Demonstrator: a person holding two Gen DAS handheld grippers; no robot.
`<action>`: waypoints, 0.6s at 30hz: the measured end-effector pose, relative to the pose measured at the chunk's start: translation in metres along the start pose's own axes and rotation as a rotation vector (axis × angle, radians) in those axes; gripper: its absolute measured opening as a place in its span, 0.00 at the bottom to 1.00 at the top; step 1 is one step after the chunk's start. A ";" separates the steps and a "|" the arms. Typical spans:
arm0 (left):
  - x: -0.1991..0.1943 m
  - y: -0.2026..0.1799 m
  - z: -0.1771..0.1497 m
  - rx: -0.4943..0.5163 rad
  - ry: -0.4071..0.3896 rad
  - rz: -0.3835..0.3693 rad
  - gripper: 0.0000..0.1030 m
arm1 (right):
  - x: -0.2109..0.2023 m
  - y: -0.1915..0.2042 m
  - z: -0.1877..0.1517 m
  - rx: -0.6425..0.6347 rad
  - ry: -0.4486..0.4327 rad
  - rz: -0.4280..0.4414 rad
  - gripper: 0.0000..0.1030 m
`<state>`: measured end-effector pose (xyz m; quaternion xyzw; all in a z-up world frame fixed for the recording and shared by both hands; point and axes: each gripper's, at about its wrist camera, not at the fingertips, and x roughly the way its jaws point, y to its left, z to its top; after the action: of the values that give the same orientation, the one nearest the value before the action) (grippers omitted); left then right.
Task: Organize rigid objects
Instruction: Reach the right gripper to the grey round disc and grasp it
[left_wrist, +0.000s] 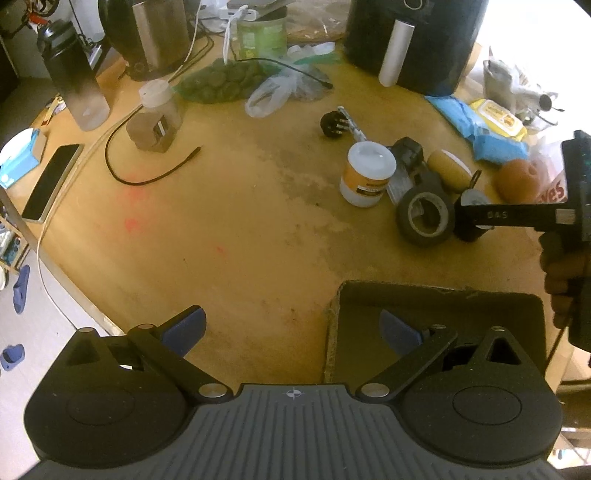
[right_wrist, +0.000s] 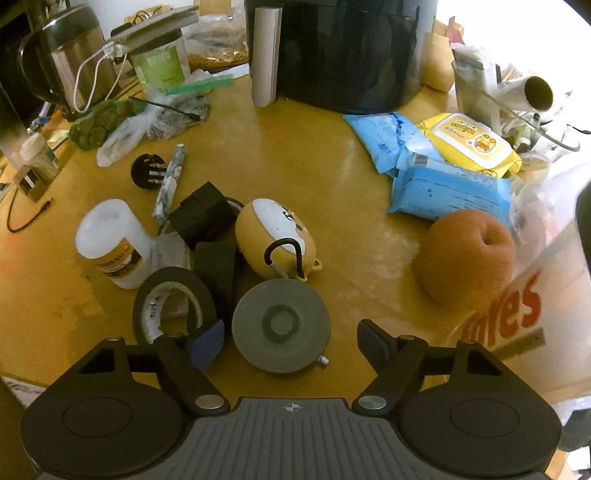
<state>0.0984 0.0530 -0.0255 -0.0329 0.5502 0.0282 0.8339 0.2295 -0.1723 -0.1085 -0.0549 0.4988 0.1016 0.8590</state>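
Here the right gripper hangs low over the table, its jaws parted with a round grey disc lying flat between them; the blue pad of one finger stands just beside the disc's rim and the other finger is well clear, so nothing is gripped. The disc has a raised ring at its centre and a small metal stub at its near edge. Touching it on one side is a roll of black tape, stood on edge with its pale core showing. Just behind the disc lies a yellow egg-shaped case with a white face patch and a black hook on it, and beside that sit some black blocks and a white jar with an orange and black label. Further back are a black plug with metal pins and a wrapped stick. Off towards the table's other side rests a brown round fruit, with blue wipe packs and a yellow one behind it. A big black appliance stands along the far edge. The left gripper hovers empty with jaws spread wide, near the table's near edge, one finger over a dark open box.
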 end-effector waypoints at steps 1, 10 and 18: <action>0.000 0.001 0.000 -0.005 0.002 -0.004 1.00 | 0.003 0.001 0.001 -0.009 0.006 -0.004 0.76; 0.002 -0.003 0.002 -0.009 0.003 -0.029 1.00 | 0.017 0.007 0.003 -0.028 0.064 0.007 0.59; 0.003 -0.010 0.005 0.013 0.003 -0.040 1.00 | -0.009 0.007 0.011 -0.031 0.115 -0.072 0.59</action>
<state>0.1047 0.0439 -0.0262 -0.0385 0.5506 0.0079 0.8338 0.2327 -0.1641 -0.0956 -0.0920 0.5432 0.0748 0.8312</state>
